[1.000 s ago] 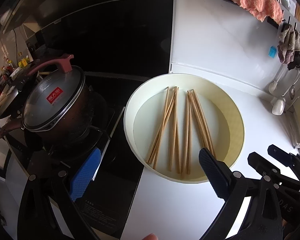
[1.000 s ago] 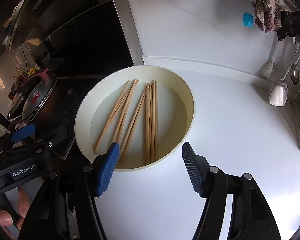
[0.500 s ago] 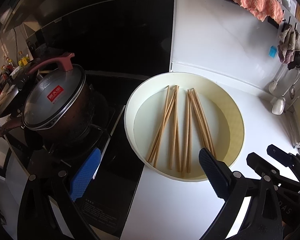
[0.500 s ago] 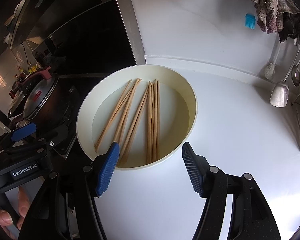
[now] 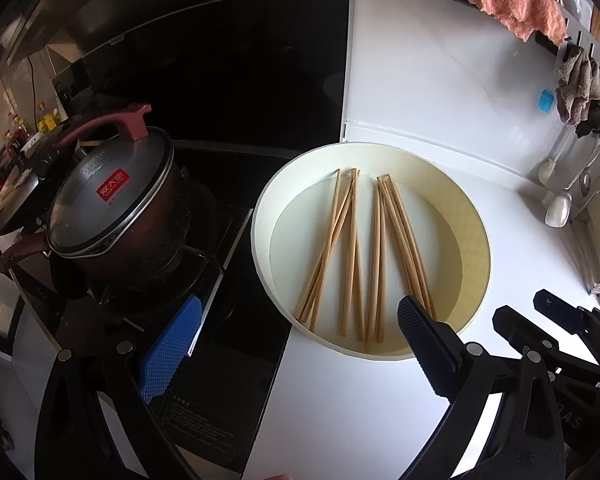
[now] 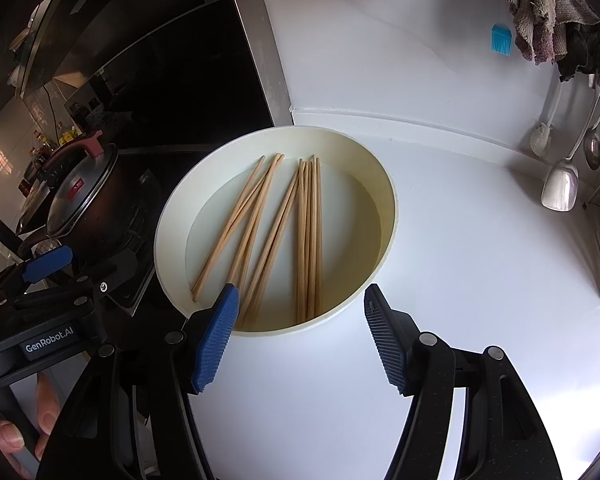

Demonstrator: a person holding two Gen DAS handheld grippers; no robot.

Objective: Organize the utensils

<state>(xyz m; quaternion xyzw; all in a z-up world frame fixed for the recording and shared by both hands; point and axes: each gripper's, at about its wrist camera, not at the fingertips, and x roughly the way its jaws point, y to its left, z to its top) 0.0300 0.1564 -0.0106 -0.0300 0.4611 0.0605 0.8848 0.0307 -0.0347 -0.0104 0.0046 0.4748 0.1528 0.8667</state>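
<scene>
Several wooden chopsticks (image 5: 356, 252) lie loose in a round cream basin (image 5: 480, 240) on the white counter; they also show in the right wrist view (image 6: 308, 236), inside the basin (image 6: 388, 216). My left gripper (image 5: 296, 344) is open and empty, hovering at the basin's near left edge, over the stove border. My right gripper (image 6: 300, 336) is open and empty, just short of the basin's near rim. The right gripper's body shows at the lower right of the left wrist view (image 5: 560, 320).
A lidded pot (image 5: 112, 208) sits on the black stove at the left. Cloths (image 6: 548, 16), a blue brush (image 6: 501, 39), a ladle and a spatula (image 6: 560, 184) hang on the back wall at the right. White counter (image 6: 460, 280) spreads right of the basin.
Both grippers have crept slightly forward toward the basin; the right one most visibly. The chopsticks have not moved and both grippers stay open.
</scene>
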